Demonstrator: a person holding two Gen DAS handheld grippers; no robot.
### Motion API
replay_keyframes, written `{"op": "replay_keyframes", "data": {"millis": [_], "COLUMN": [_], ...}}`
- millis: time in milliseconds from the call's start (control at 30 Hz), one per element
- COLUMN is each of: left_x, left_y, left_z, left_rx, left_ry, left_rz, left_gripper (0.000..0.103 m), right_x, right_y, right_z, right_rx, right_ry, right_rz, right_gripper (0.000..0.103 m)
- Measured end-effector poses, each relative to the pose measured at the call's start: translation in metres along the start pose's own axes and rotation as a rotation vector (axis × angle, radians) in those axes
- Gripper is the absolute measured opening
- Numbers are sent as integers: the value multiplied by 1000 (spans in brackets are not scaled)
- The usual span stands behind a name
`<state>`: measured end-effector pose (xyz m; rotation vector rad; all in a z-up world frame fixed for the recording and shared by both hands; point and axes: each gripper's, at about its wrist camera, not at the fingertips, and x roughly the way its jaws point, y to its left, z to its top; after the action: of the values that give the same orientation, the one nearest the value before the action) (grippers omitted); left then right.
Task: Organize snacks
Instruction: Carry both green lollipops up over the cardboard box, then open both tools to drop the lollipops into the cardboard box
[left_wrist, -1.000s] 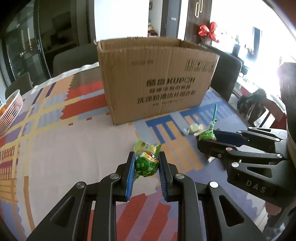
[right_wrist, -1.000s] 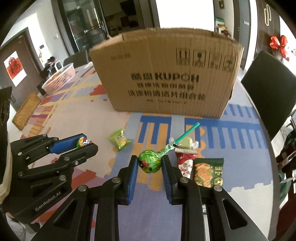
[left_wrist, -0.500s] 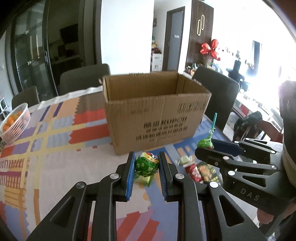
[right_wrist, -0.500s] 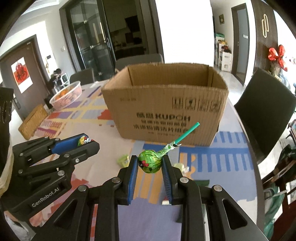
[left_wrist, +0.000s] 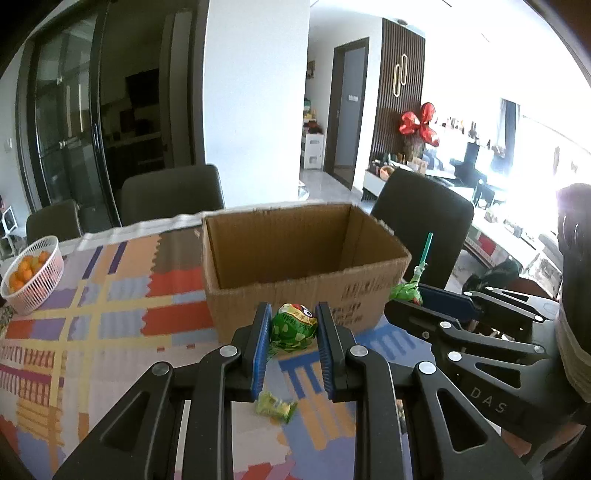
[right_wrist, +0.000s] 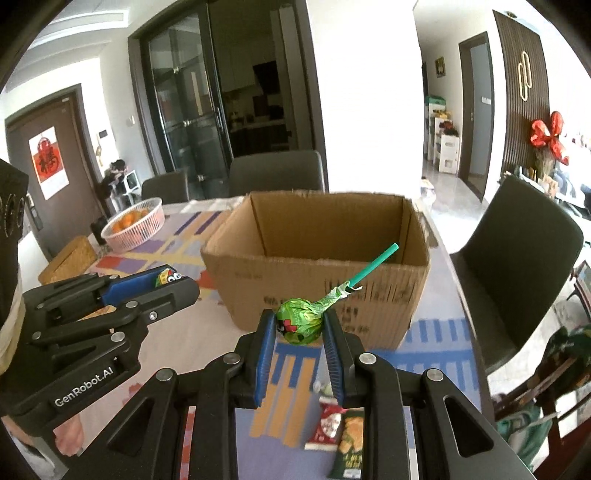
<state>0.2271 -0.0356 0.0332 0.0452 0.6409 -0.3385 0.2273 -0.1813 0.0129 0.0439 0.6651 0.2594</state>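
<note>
Now both my claws have come up off the table together, and where the cardboard box (left_wrist: 306, 266) showed me only its front wall a second ago, I look into its open top just ahead, so I judge the drop is next. My left claw (left_wrist: 293, 326) stays clamped on the green wrapped candy (left_wrist: 294, 325); my right claw (right_wrist: 300, 325) pinches the green lollipop (right_wrist: 300, 322), stick slanting toward the box. Loose snack packets (right_wrist: 341, 428) lie below.

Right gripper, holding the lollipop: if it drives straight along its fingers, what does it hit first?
Most likely the near wall of the cardboard box, which sits right behind the lollipop in the right gripper. Nothing shows between them, though depth is hard to judge.
</note>
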Motion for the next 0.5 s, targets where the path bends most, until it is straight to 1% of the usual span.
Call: {"op": "replay_keyframes", "data": {"millis": [267, 367, 500], "left_x": [6, 11, 21], "left_y": [3, 5, 9], "left_z": [32, 43, 55], "left_rx": [-7, -16, -13], "left_ry": [-38, -36, -30], "left_rz": [0, -11, -1], "left_gripper": [25, 25, 25], "right_x": [-5, 0, 11], "right_y": [-7, -11, -19], "right_z": [31, 42, 54], "right_rx": [-11, -5, 14], "right_ry": [-57, -59, -46], "right_rz": [-12, -13, -9], "right_gripper": [27, 27, 27]}}
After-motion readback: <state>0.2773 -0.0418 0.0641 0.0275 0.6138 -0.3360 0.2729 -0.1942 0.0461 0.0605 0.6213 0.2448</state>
